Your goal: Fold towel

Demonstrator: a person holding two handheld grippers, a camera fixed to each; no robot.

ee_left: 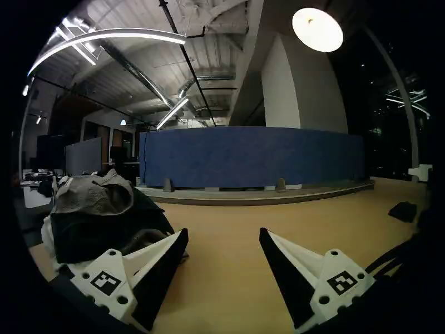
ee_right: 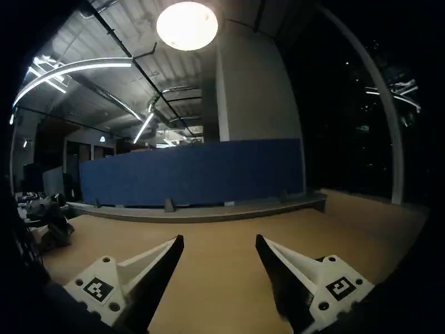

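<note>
A heap of crumpled towels (ee_left: 97,217), grey on top and dark beneath, lies on the wooden table (ee_left: 233,239) at the left of the left gripper view. My left gripper (ee_left: 223,236) stands open just right of the heap, its left finger close beside the cloth, nothing between the fingers. In the right gripper view the same heap (ee_right: 50,222) shows small at the far left. My right gripper (ee_right: 219,240) is open over bare wood, well away from the heap and holding nothing.
A blue partition (ee_left: 250,157) runs along the table's far edge. A small dark cloth (ee_left: 404,211) lies at the right side of the table. A round lamp (ee_right: 187,25) hangs overhead. Desks and clutter stand beyond the table's left edge.
</note>
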